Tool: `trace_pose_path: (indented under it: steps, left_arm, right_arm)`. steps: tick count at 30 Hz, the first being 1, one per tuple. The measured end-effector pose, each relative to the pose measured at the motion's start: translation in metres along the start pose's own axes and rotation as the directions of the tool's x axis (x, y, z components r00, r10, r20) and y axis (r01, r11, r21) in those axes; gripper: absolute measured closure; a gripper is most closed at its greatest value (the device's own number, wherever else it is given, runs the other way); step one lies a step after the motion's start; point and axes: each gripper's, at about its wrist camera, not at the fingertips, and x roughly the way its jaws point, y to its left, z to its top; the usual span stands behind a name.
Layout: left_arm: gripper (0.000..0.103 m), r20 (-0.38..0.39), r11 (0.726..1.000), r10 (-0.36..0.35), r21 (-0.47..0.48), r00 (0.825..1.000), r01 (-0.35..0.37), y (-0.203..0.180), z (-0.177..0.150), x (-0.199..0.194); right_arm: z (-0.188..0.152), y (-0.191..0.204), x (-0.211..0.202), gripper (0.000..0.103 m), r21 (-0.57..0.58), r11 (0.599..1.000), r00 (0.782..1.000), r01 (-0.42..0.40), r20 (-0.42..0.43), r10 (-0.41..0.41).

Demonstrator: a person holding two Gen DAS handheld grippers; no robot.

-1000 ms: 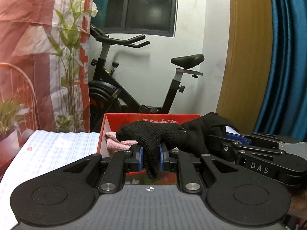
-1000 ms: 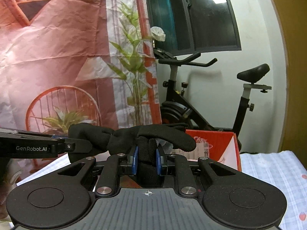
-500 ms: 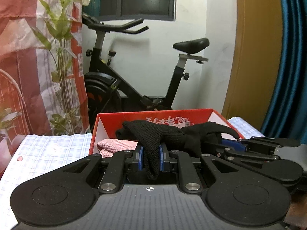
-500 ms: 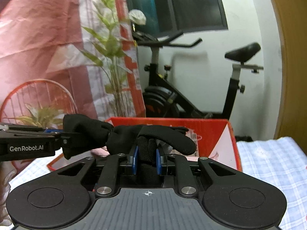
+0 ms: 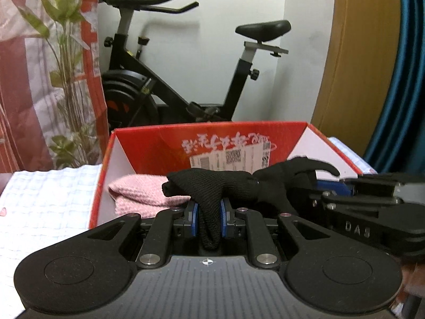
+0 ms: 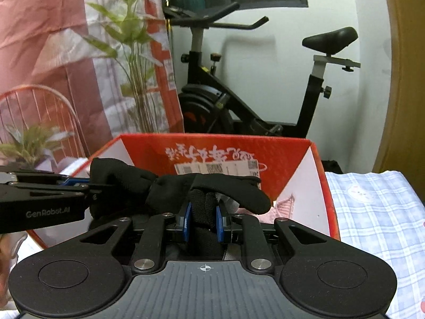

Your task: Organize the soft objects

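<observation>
The black glove is hanging stretched between both grippers, just above the near edge of the red box. The left gripper is pinching one end of it between its blue pads, with the jaws narrow, and the right gripper is clamping the other end in the same way. In the left wrist view the right gripper is coming in from 3 o'clock; in the right wrist view the left one is reaching in from 9 o'clock. A pink cloth is lying inside the box, at 10 o'clock from the glove. The box is standing on a checked cloth, and an exercise bike is standing behind it at 12 o'clock.
</observation>
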Motion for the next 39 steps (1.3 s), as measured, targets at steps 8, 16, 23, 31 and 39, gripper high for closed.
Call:
trace_pose_path:
  steps: [8,16,23,31,39]
  left_arm:
    - [0.083,0.003,0.999,0.008,-0.040,1.000,-0.008,0.015,0.008,0.003]
    - [0.049,0.012,0.999,0.038,-0.014,0.999,-0.038,0.020,0.008,-0.007]
    - [0.036,0.023,0.998,0.057,-0.032,0.998,-0.056,0.019,0.001,-0.043]
    - [0.035,0.019,0.996,0.081,-0.039,0.997,-0.080,0.009,-0.021,-0.088]
    - [0.034,-0.025,0.996,0.069,-0.053,0.997,-0.070,0.001,-0.061,-0.120]
  right_arm:
    - [0.017,0.006,0.024,0.084,-0.058,0.998,0.998,0.009,-0.054,-0.012]
    - [0.025,-0.001,0.029,0.072,0.015,0.999,0.997,0.044,-0.065,-0.043]
    - [0.010,0.006,-0.007,0.072,-0.048,0.999,1.000,0.008,-0.017,-0.008]
    - [-0.005,0.015,-0.062,0.072,-0.033,0.999,0.999,-0.041,0.029,0.042]
    - [-0.040,0.034,-0.101,0.072,-0.062,0.994,0.995,-0.095,0.016,0.097]
